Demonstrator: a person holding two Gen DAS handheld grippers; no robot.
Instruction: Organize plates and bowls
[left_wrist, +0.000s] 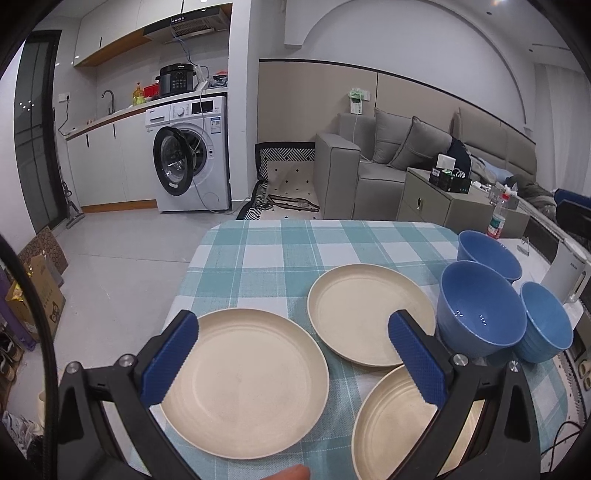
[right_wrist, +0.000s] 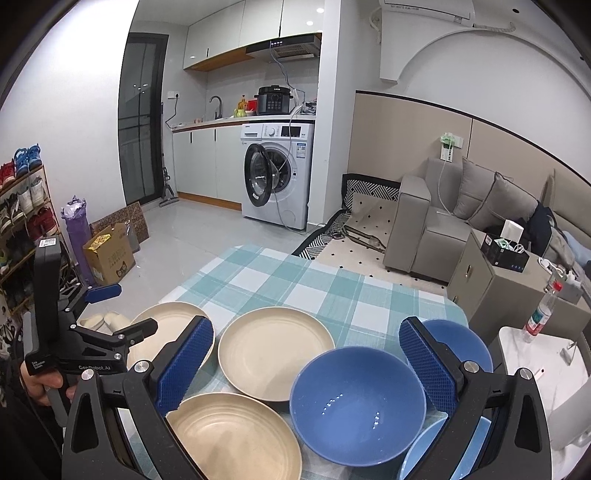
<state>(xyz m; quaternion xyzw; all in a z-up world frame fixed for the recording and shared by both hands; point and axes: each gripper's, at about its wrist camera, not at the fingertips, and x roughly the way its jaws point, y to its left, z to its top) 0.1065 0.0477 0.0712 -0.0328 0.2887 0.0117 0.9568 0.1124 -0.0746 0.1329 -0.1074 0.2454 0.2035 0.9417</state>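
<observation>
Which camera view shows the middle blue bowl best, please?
The right wrist view: the middle blue bowl lies central there, its whole inside visible. The left wrist view shows it smaller, far right, between two other bowls.

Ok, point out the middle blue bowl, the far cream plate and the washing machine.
middle blue bowl (right_wrist: 356, 404): right wrist view, inner floor.
far cream plate (left_wrist: 364, 314): left wrist view, flat centre.
washing machine (right_wrist: 279, 175): right wrist view, drum opening.

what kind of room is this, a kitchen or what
Most likely a small open-plan flat, kitchen and living area in one room: a washing machine under a counter with a sink tap, a grey sofa close by, and a table with a checked tablecloth.
</observation>
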